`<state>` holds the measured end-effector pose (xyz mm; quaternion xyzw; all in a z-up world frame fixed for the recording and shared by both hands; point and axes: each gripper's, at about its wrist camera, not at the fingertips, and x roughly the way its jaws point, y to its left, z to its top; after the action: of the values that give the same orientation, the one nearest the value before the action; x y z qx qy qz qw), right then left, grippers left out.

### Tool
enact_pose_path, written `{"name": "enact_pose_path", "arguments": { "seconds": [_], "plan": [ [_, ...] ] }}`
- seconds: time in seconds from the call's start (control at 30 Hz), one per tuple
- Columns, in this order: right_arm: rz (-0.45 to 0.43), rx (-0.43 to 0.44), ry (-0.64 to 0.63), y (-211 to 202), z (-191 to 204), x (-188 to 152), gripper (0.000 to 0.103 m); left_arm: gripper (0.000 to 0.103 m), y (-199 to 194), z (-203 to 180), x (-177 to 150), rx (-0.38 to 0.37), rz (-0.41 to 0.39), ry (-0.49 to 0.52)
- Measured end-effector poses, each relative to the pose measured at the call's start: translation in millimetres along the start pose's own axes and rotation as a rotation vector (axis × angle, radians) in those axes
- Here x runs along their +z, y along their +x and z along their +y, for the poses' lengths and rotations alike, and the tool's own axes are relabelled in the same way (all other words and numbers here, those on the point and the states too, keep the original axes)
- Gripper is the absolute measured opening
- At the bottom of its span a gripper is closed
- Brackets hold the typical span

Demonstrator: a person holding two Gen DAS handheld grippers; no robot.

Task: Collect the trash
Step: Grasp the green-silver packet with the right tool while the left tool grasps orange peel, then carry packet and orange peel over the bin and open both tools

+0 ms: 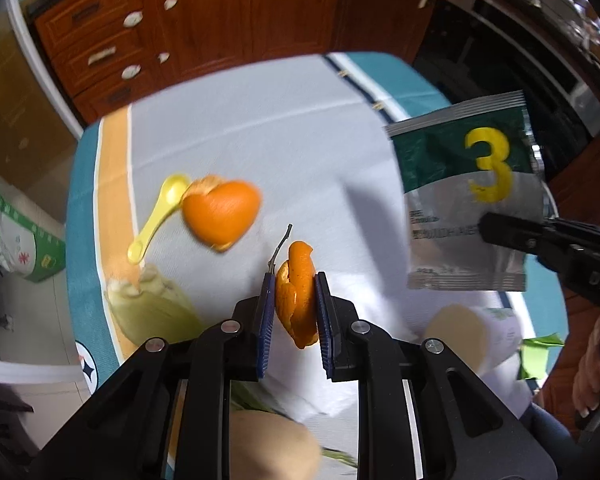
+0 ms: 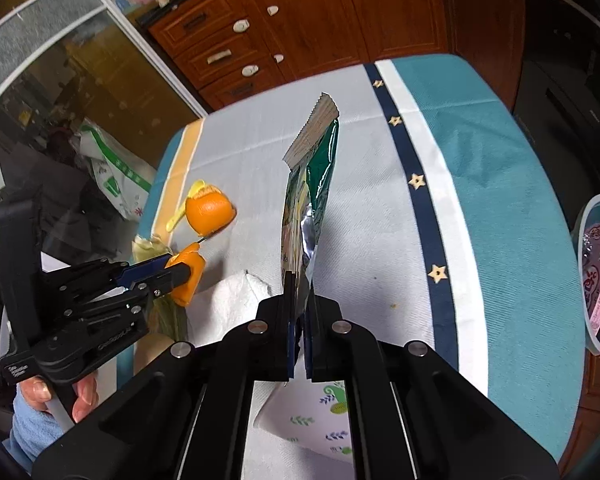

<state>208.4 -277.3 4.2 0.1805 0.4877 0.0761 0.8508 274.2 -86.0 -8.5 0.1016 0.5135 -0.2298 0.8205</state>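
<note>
Left tool (image 1: pixel 295 280) clamped on one orange peel (image 1: pixel 298 292), right tool (image 2: pixel 299 280) on one sachet (image 2: pixel 310 184); second peel (image 1: pixel 220 212) beyond.

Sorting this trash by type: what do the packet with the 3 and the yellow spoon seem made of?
Packet: likely foil-lined plastic film; glossy green print, silvery shine, crimped serrated edge. Yellow spoon: probably moulded plastic; smooth, uniform pale yellow, slightly glossy.

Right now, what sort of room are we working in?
Probably a home kitchen or dining room: a table under a cloth, wooden cabinets with drawers behind it, and orange peel and a yellow spoon on top.
</note>
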Motion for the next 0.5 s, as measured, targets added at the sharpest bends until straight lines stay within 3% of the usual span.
{"name": "enact_pose_path", "arguments": {
  "seconds": [0.2, 0.5],
  "plan": [
    [-0.078, 0.016, 0.047, -35.4, -23.3, -3.6, 0.003, 0.02, -22.1, -59.3, 22.0, -0.051, -0.034, 0.093],
    [-0.22, -0.043, 0.202, -112.5, -113.0, -27.2, 0.003, 0.02, -15.8, -180.9, 51.2, -0.16, -0.014, 0.263]
  ]
}}
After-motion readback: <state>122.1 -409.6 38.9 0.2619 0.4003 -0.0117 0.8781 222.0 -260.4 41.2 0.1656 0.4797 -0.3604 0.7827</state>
